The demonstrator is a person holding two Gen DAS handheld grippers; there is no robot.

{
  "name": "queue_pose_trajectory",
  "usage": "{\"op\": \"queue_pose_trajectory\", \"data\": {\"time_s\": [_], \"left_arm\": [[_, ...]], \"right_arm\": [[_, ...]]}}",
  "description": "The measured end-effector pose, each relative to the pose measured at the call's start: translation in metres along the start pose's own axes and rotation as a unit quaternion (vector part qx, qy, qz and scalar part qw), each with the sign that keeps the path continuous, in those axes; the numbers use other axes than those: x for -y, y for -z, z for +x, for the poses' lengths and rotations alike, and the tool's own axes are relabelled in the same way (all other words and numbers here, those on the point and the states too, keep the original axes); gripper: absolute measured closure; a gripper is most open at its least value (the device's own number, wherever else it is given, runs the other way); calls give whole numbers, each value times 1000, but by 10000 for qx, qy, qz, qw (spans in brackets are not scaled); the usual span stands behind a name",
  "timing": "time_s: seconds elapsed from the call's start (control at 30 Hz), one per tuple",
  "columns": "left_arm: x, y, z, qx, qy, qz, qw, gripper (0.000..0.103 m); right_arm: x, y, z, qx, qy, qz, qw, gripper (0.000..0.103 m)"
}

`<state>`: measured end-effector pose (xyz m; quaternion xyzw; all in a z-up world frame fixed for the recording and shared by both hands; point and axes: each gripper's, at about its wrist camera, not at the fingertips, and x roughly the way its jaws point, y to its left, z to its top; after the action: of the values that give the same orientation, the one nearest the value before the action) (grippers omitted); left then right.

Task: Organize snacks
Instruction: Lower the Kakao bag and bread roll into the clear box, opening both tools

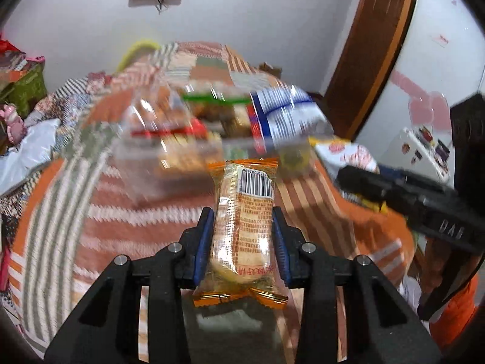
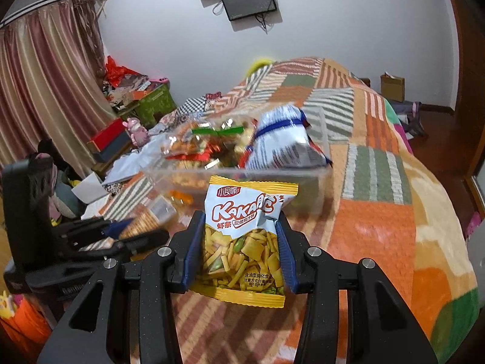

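Tools [image 1: 242, 242] [image 2: 239, 248] grip cracker pack [image 1: 242, 218] and KaKa bag [image 2: 245, 236]

Clear bin [image 2: 321, 179] sits mid-bed on blanket [image 2: 376, 236], snack packets inside; big bag [image 2: 285, 142] at bin's right end, leaning over rim. Boxes [image 2: 151, 103] off bed's left edge.

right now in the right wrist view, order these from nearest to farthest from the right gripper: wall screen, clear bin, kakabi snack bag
1. kakabi snack bag, clamped in the right gripper.
2. clear bin, just ahead on the bed.
3. wall screen, high on the far wall.
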<state>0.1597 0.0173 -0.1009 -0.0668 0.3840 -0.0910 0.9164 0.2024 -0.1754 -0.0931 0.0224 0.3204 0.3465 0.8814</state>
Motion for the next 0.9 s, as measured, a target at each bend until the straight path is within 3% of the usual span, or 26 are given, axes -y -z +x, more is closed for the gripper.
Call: {"op": "queue_pose_trajectory", "data": {"time_s": [0.3, 0.47, 0.9], "left_arm": [[-26, -56, -2, 533, -228, -210, 9981, 66], [-43, -78, 15, 550, -340, -304, 9974, 66], [-68, -86, 53, 476, -409, -359, 9974, 66]], "right_arm": [[-14, -34, 24, 185, -79, -221, 9996, 62], [-21, -49, 46, 131, -133, -344, 9992, 62], [-33, -58, 104, -231, -29, -714, 9972, 62]]}}
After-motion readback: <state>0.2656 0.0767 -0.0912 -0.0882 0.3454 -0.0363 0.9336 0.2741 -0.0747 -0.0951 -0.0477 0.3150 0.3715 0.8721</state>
